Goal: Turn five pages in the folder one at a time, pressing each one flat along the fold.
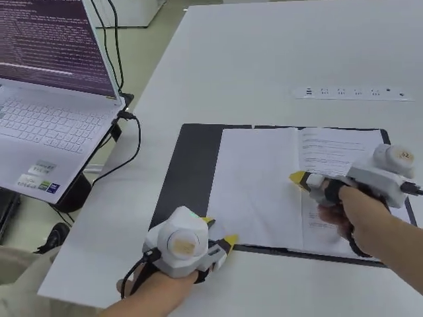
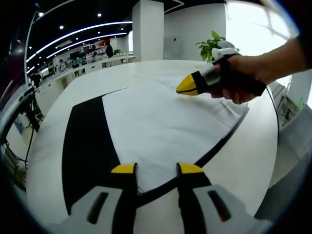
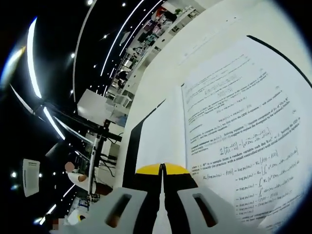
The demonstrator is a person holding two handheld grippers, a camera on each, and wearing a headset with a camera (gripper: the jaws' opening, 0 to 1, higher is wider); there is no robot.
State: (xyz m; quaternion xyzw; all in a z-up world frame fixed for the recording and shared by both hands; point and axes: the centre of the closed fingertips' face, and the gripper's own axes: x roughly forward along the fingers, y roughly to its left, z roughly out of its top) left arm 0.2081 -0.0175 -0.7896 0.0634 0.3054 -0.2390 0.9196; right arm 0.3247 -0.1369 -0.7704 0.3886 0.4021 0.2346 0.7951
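Where the right gripper — jaws together — hides the folder's fold, left gripper stands parted.

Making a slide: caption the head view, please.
Open folder on a white table; left gripper, open, at its near edge, right gripper, shut, near the fold.

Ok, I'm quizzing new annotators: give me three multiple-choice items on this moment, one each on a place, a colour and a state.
1. Where is the right hand-held gripper? A on the laptop; B at the fold of the pages; C on bare table.
2. What colour is the folder? A black; B red; C green.
3. The jaws of the left hand-held gripper are: A shut empty; B shut on a page; C open.
Key: 1 B, the head view shows it at the fold. 2 A, black borders the white pages. 3 C, its jaws stand apart in its own view.
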